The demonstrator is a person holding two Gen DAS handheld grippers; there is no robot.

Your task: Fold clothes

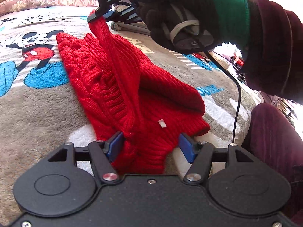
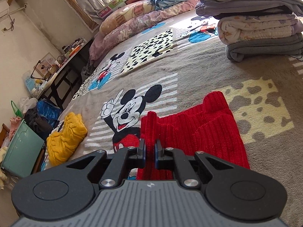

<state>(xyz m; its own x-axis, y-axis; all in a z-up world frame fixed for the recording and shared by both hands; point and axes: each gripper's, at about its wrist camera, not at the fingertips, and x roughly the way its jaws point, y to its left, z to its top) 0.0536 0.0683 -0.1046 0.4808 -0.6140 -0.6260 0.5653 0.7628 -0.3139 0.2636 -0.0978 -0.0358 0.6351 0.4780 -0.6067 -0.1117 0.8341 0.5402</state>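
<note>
Red sweater (image 1: 132, 87) lies on the bed (image 1: 37, 113), on a cartoon-print blanket, partly gathered, with a ribbed strip of it lifted clear of the rest. My right gripper (image 1: 98, 16) has its fingers closed on the top end of that strip; the right wrist view confirms this, with red knit pinched tight between the blue pads (image 2: 157, 154). My left gripper (image 1: 151, 148) has its fingers spread wide, straddling the near ribbed edge of the garment without clamping it; the knit passes between them and touches the left pad.

Handling assessment: the knit is thick, cabled and ribbed, soft and limp. It drapes under its own weight and stretches along the rib when pulled, as the taut lifted strip shows. It appears moderately heavy for a garment, not slippery, not fragile, though loose stitches could snag on a finger edge. I judge the firm ribbed hems and cuffs to be the best places to take hold, since the looser cable body would bunch and slide.

Stage: I judge a fold to be in progress, with one part raised; which part it is I cannot tell.

Also on the bed: a yellow knit garment (image 2: 66, 138) well apart to one side, and a stack of folded clothes (image 2: 255, 19) farther off.
</note>
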